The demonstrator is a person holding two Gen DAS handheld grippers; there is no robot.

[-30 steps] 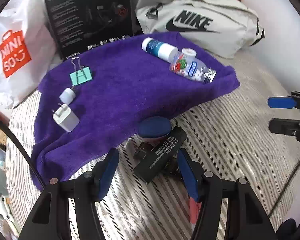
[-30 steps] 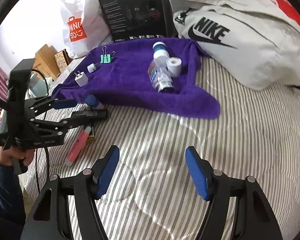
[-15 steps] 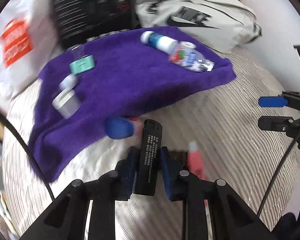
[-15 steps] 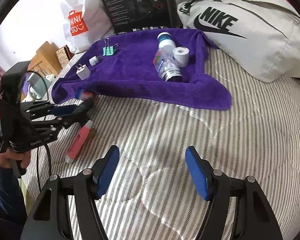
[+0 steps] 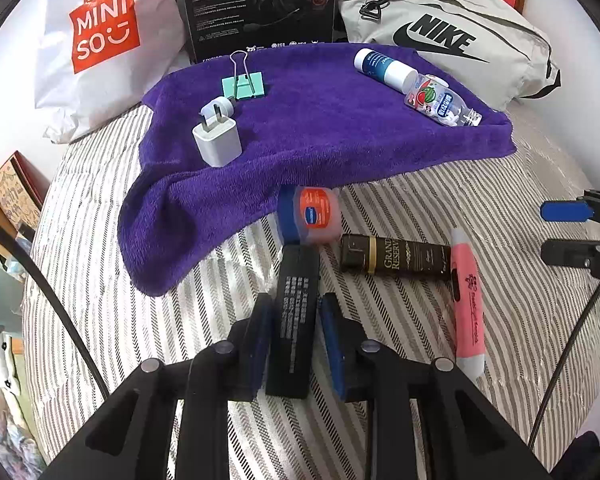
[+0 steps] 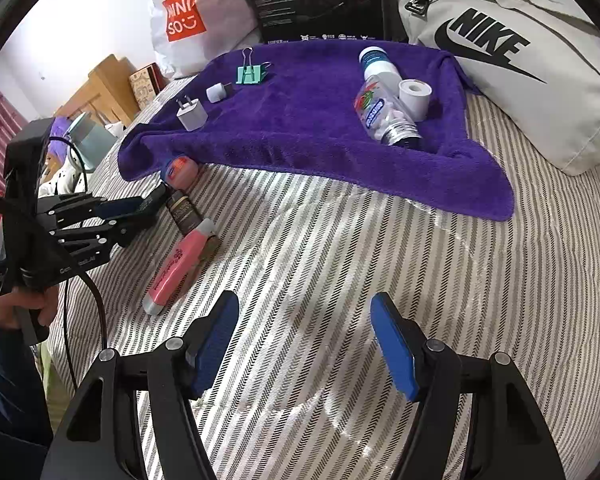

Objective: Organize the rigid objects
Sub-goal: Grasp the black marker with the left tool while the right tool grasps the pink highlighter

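My left gripper is shut on a flat black box with white print, held just over the striped bedspread. Beside it lie a round Vaseline tin, a dark Grand Reserve tube and a pink highlighter. The purple towel carries a white charger, a small white plug cap, a green binder clip, a blue-and-white bottle, a clear candy bottle and a tape roll. My right gripper hangs open over bare bedspread.
A Miniso bag, a black product box and a grey Nike bag line the far side. Wooden furniture stands past the bed's left edge. A person's hand holds the left gripper.
My left gripper shut on the black box and drew it back from the pile; the tin, tube and highlighter now lie uncovered. The right gripper stayed open, drifting slightly.
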